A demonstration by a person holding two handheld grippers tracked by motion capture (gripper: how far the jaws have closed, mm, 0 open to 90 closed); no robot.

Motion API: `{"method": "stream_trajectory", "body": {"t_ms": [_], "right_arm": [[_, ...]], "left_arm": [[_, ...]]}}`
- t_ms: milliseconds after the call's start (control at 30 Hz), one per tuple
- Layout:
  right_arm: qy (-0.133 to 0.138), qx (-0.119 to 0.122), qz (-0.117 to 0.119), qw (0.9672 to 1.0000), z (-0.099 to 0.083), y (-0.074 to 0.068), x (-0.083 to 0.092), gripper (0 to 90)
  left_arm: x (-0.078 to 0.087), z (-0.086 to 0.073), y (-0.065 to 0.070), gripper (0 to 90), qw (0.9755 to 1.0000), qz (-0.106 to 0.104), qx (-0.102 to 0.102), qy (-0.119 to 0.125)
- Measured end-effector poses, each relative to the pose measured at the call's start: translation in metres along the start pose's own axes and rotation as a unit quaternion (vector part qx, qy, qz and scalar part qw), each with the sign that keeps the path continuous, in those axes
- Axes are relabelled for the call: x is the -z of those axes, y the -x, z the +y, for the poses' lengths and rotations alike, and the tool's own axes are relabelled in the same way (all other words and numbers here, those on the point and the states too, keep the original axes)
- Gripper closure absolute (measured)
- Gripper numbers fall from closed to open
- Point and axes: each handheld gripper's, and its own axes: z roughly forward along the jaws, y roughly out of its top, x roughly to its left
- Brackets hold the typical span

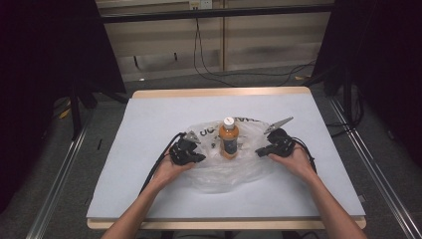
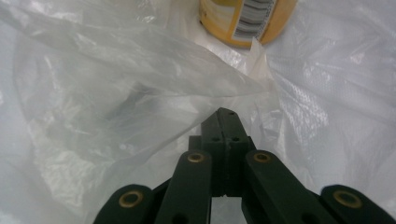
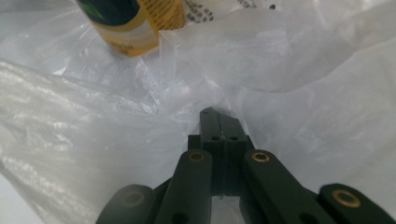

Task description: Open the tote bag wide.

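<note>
A clear plastic bag (image 1: 219, 172), crumpled and printed with dark lettering, lies spread flat around the middle of the table, closer to its near edge. An orange bottle (image 1: 229, 139) with a white cap stands upright on the bag's middle.

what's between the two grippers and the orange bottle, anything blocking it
Only the clear plastic bag. The orange bottle stands upright on it, and raised folds of film lie between the bottle and both the left gripper and the right gripper, whose jaws are shut at the bag's edges. Nothing solid stands in the way.
</note>
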Motion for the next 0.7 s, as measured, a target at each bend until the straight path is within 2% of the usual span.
{"method": "stream_trajectory", "body": {"t_ms": [33,100,133,200,233,333,367,400,467,533,633,700], "right_arm": [[0.002,-0.003,-0.003,1.0000,0.001,0.000,-0.001,90.0],[0.018,-0.001,-0.010,0.9998,0.001,0.000,0.000,90.0],[0.033,0.002,-0.007,0.9994,0.000,0.000,0.001,90.0],[0.048,-0.001,-0.007,0.9988,0.000,-0.003,0.005,90.0],[0.057,0.001,-0.005,0.9984,0.000,-0.003,0.007,90.0],[0.085,-0.004,0.001,0.9964,-0.001,-0.005,0.017,90.0],[0.092,-0.006,0.003,0.9957,-0.001,-0.006,0.020,90.0],[0.101,-0.007,0.002,0.9949,-0.002,-0.006,0.024,90.0],[0.113,-0.011,-0.001,0.9935,-0.003,-0.008,0.030,90.0],[0.139,-0.013,-0.001,0.9902,-0.006,-0.009,0.038,90.0],[0.165,-0.017,-0.003,0.9861,-0.010,-0.013,0.048,90.0],[0.181,-0.012,-0.004,0.9834,-0.013,-0.017,0.055,90.0]], "left_arm": [[0.000,0.000,0.000,90.0,1.0000,0.001,0.002,0.009],[0.002,0.001,0.003,90.0,0.9991,-0.002,0.022,0.036],[0.005,0.002,0.003,90.0,0.9995,-0.002,0.009,0.032],[0.009,0.002,0.004,90.0,0.9986,-0.004,0.019,0.049],[0.010,0.000,0.004,90.0,0.9974,-0.007,0.022,0.069],[0.017,-0.001,0.005,90.0,0.9960,-0.015,0.021,0.086],[0.020,-0.001,0.007,90.0,0.9940,-0.022,0.027,0.104],[0.022,-0.001,0.009,90.0,0.9935,-0.021,0.017,0.111],[0.028,-0.001,0.011,90.0,0.9926,-0.015,0.017,0.119],[0.035,-0.001,0.013,90.0,0.9895,-0.015,0.021,0.142],[0.045,-0.003,0.018,90.0,0.9841,-0.017,0.008,0.177],[0.053,-0.006,0.022,90.0,0.9816,-0.019,0.009,0.190]]}}
